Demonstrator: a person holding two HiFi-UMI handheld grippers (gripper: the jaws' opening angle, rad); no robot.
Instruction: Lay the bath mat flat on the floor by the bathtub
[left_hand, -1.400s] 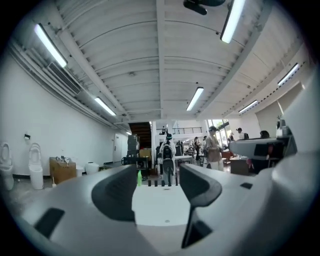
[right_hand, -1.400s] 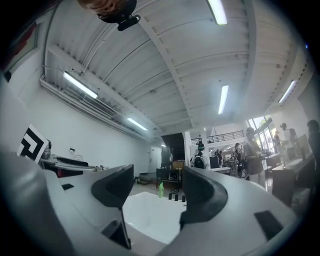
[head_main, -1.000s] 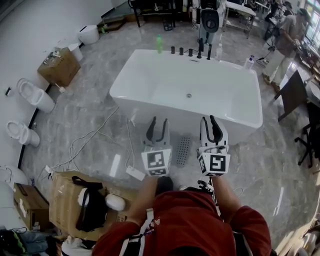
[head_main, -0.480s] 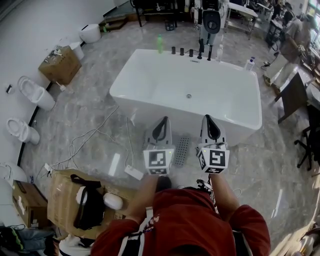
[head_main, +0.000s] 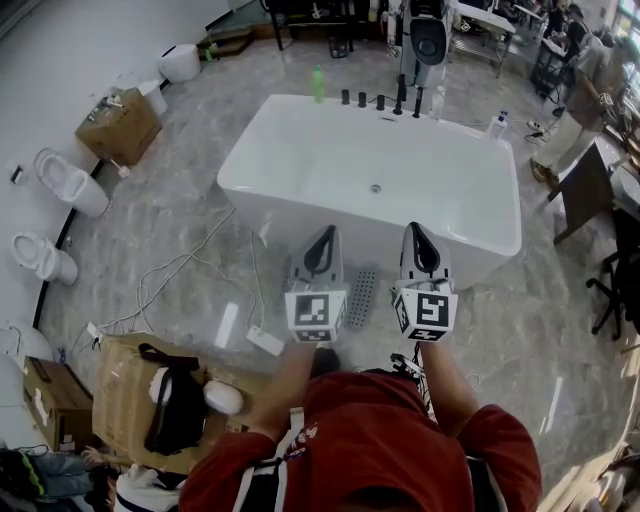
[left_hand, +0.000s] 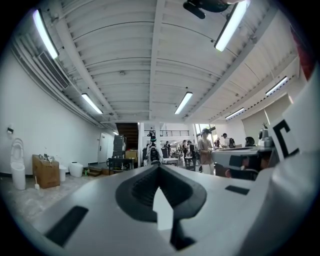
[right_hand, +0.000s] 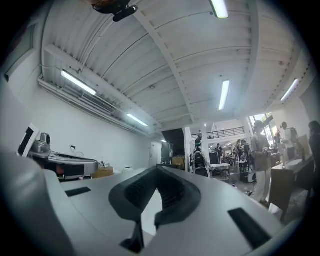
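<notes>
Both tongs are held level, side by side, and are clenched on nothing. The left tongs (head_main: 326, 234) and the right tongs (head_main: 416, 230) are seen with jaws pressed together, and in each gripper view no cloth is caught between the tips. The bath mat (head_main: 364, 300), a grey dotted strip, is seen on the floor (head_main: 170, 240) below and between the tongs, just beside the front wall of the bathtub (head_main: 300, 212) ahead of them. It appears to lie flat, so the laying is judged done, with little left beyond a check of its edges. Mat and bathtub are shown only in the head view. The gripper views are aimed across the room, where ceiling lights (left_hand: 231, 27) and distant people (left_hand: 205, 150) are shown instead.
</notes>
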